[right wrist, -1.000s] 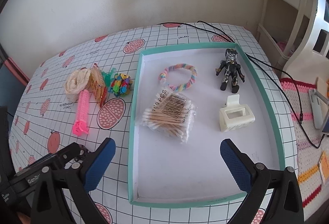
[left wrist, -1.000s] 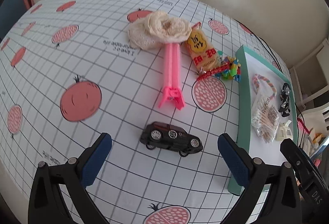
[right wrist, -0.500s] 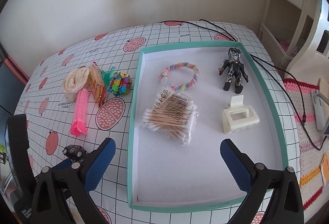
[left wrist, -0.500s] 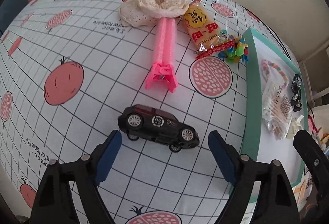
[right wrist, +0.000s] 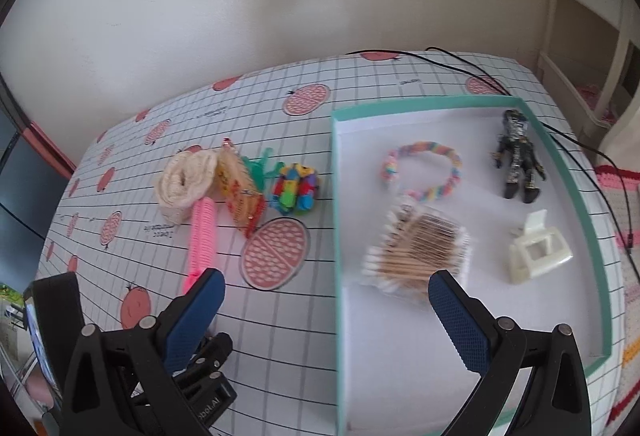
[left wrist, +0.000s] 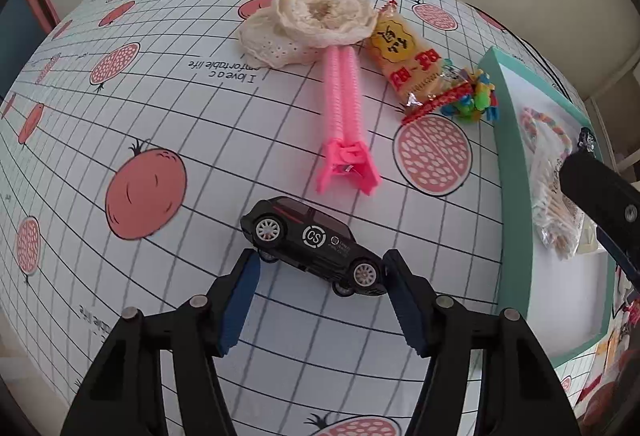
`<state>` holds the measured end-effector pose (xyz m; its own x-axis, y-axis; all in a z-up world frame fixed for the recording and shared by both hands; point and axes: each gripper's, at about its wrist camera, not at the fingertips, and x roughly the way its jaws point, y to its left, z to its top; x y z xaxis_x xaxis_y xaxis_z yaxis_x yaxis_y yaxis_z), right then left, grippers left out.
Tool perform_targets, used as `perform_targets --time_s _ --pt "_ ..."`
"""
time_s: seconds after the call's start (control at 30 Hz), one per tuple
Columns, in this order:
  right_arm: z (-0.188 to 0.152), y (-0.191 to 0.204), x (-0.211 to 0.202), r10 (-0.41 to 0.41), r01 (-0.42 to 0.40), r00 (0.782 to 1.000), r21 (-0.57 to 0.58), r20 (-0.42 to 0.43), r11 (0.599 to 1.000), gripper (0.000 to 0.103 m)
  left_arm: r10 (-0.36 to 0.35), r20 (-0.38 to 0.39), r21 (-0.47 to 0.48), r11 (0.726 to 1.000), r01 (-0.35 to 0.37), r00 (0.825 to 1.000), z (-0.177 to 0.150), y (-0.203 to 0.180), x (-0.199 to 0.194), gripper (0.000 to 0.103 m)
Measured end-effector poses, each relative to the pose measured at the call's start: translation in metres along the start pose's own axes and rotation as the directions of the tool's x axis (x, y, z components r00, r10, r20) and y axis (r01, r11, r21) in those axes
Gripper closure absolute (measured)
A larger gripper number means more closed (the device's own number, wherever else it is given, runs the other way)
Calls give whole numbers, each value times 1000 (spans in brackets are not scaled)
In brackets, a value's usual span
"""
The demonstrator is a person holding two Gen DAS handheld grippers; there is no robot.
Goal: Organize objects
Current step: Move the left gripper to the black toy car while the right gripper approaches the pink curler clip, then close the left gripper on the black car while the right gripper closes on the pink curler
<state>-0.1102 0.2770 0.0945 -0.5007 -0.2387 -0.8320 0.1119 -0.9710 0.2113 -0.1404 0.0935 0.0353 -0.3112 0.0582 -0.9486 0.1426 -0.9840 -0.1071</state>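
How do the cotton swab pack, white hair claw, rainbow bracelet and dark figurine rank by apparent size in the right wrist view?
1. cotton swab pack
2. rainbow bracelet

The white hair claw and dark figurine look alike; the claw's nearness to the camera makes ranking unsure.

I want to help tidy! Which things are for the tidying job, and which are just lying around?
For tidying: toy car, pink clip, snack packet, lace flower, colourful pegs, teal tray.

Just lying around: black cable, white chair.
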Motion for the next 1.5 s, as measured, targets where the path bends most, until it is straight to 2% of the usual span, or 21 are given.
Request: perform_targets --time_s 0.13,0.3,0.5,0.77,0.83,0.97,1.03,1.23,1.5 --pt "3 18 7 21 -21 1000 -17 11 1000 0 13 -19 4 1000 -13 1000 14 14 2 38" --pt "5 39 11 65 -64 998 -40 22 997 1 44 -26 13 999 -44 999 31 37 4 47" --pt "2 61 27 73 -74 997 -67 -11 995 9 57 -25 -12 998 -57 998 45 62 5 48" --pt "-6 88 51 78 -83 996 -112 -50 990 18 59 -8 -1 998 -59 998 59 72 6 61" --pt "-8 89 55 85 -91 995 -102 -55 991 25 69 -1 14 998 -69 998 57 74 6 64" --pt "-9 89 66 99 -104 993 -76 -68 992 31 79 12 25 997 -79 997 62 77 7 69" --pt "-9 90 69 86 -92 994 -80 -70 993 39 73 15 16 997 -73 997 64 73 12 71" --pt "-10 92 79 87 -93 993 -73 -83 993 49 83 35 13 996 -83 996 56 89 6 83" --pt "-11 98 83 107 -114 990 -84 -91 990 67 79 50 7 997 -80 996 59 86 8 85"
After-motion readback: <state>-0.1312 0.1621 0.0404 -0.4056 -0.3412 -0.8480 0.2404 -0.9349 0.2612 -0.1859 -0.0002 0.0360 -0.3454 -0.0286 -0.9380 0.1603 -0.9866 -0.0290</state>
